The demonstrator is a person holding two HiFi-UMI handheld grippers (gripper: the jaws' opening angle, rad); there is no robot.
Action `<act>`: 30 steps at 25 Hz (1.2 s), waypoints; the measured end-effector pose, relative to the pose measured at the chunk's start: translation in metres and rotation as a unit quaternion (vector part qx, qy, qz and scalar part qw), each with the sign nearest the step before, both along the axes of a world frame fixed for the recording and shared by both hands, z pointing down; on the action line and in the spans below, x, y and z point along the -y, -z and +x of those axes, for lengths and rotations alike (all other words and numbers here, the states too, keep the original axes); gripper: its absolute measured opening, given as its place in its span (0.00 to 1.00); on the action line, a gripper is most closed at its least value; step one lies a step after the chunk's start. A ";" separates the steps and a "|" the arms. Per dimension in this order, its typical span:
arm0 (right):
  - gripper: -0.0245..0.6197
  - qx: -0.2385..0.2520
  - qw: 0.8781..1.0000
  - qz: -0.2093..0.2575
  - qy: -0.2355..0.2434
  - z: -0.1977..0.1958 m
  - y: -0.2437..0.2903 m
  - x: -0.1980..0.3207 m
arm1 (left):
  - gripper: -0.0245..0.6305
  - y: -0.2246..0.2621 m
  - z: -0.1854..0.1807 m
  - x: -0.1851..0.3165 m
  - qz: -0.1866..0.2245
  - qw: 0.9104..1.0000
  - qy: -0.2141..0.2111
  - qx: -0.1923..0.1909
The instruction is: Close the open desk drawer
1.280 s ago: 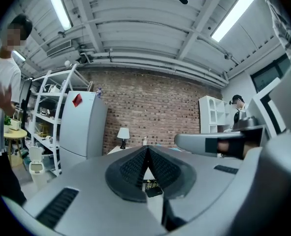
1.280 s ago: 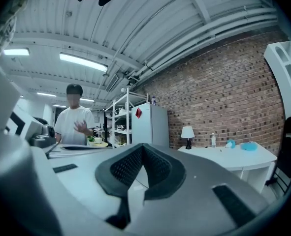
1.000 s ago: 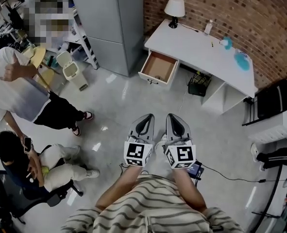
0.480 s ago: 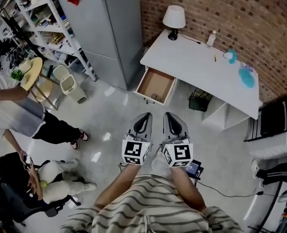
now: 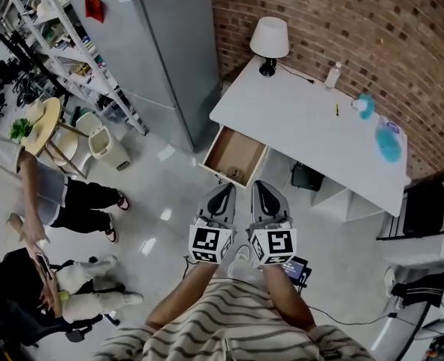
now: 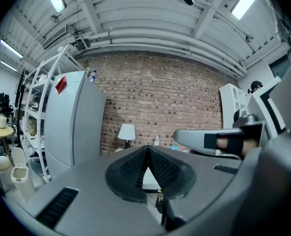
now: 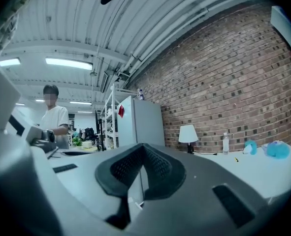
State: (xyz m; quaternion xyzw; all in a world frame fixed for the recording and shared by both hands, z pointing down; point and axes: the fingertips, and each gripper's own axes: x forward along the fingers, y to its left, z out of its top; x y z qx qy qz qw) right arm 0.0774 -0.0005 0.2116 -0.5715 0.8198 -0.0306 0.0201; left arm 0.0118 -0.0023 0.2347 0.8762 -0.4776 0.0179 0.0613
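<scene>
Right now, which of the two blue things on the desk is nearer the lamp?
The smaller blue thing; the larger blue thing lies farther along the desk.

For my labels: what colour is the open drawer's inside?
The drawer is light brown inside; head view.

Drawer [image 5: 235, 155]: far end runs under the desk [image 5: 304, 122] top, out of sight. 
Dark object [image 5: 307, 177] below the desk: upper part covered by the top, identity unclear. 
Small yellow item [image 5: 336, 110] on the desk: too small to identify. 
Black object [image 5: 432, 201] right of the desk: cut by the frame edge.
</scene>
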 end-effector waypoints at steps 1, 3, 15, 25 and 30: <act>0.05 0.001 1.000 -0.003 0.002 0.002 -0.002 0.006 | 0.05 -0.003 0.002 0.006 -0.004 1.000 0.001 0.002; 0.05 0.004 1.000 -0.008 0.004 0.005 -0.006 0.017 | 0.05 -0.009 0.005 0.018 -0.011 1.000 0.003 0.004; 0.05 0.002 0.999 -0.032 0.001 -0.005 -0.024 0.084 | 0.05 -0.022 -0.004 0.085 -0.027 1.000 -0.004 -0.008; 0.05 -0.007 0.999 -0.043 -0.022 -0.038 -0.037 0.145 | 0.05 -0.033 -0.045 0.149 -0.036 0.999 -0.019 -0.034; 0.05 -0.007 0.999 -0.045 -0.027 -0.055 -0.041 0.165 | 0.05 -0.044 -0.064 0.171 -0.044 0.998 -0.022 -0.037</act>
